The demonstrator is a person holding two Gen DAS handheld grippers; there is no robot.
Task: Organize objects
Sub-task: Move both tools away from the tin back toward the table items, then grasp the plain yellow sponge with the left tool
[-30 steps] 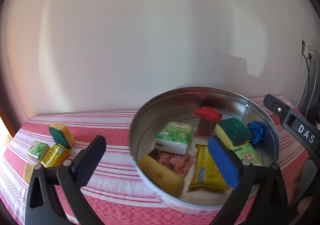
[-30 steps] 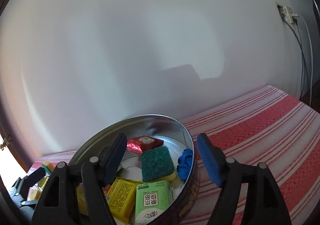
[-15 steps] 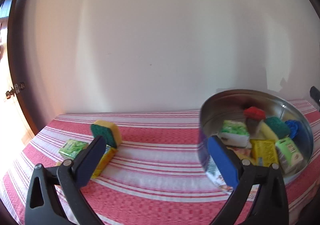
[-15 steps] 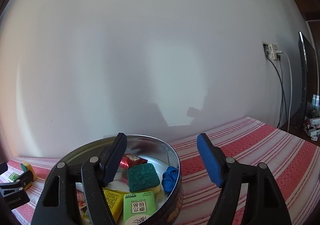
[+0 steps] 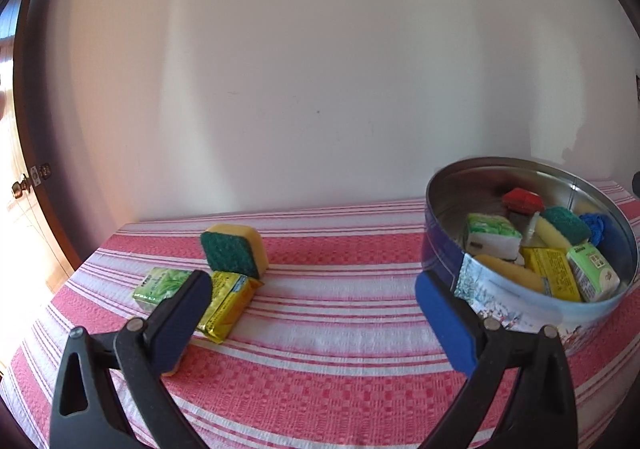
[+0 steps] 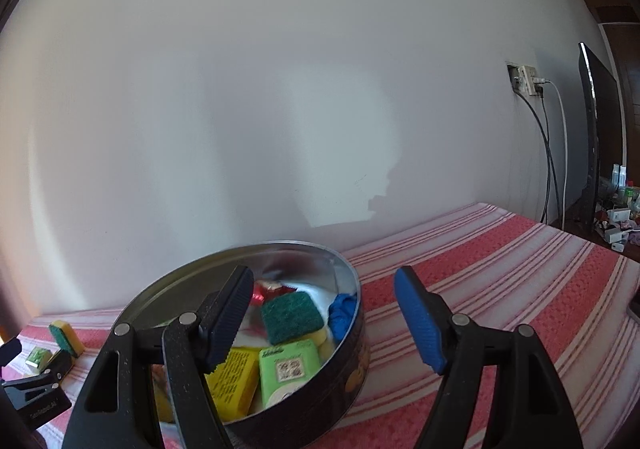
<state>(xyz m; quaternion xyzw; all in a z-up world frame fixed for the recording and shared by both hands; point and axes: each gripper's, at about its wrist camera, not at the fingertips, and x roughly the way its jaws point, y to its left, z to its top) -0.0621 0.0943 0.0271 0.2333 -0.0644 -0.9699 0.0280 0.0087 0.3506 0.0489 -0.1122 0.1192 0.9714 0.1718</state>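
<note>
The left gripper (image 5: 308,313) hangs low over the red-and-white striped tablecloth (image 5: 328,333), its jaws spread wide with nothing between them. Just past its left finger lies a small cluster on the cloth: a yellow packet (image 5: 228,303) nearest, a green tissue pack (image 5: 160,283) to its left, and behind them a yellow sponge (image 5: 236,249) tipped up so its green scouring face looks toward the camera. The sponge's lower edge meets the yellow packet. To the right, near the gripper's blue-padded right finger, stands a round metal tin (image 5: 516,301) against the white wall (image 5: 320,89), holding more sponges, packets, a blue cloth and a red-topped piece. The right gripper (image 6: 324,317) also has its jaws apart and empty; it looks across the tin's (image 6: 352,377) right side, its left finger in front of the tin's inside and its right finger over bare cloth. Far right, cables (image 6: 548,153) drop from a wall socket.
</note>
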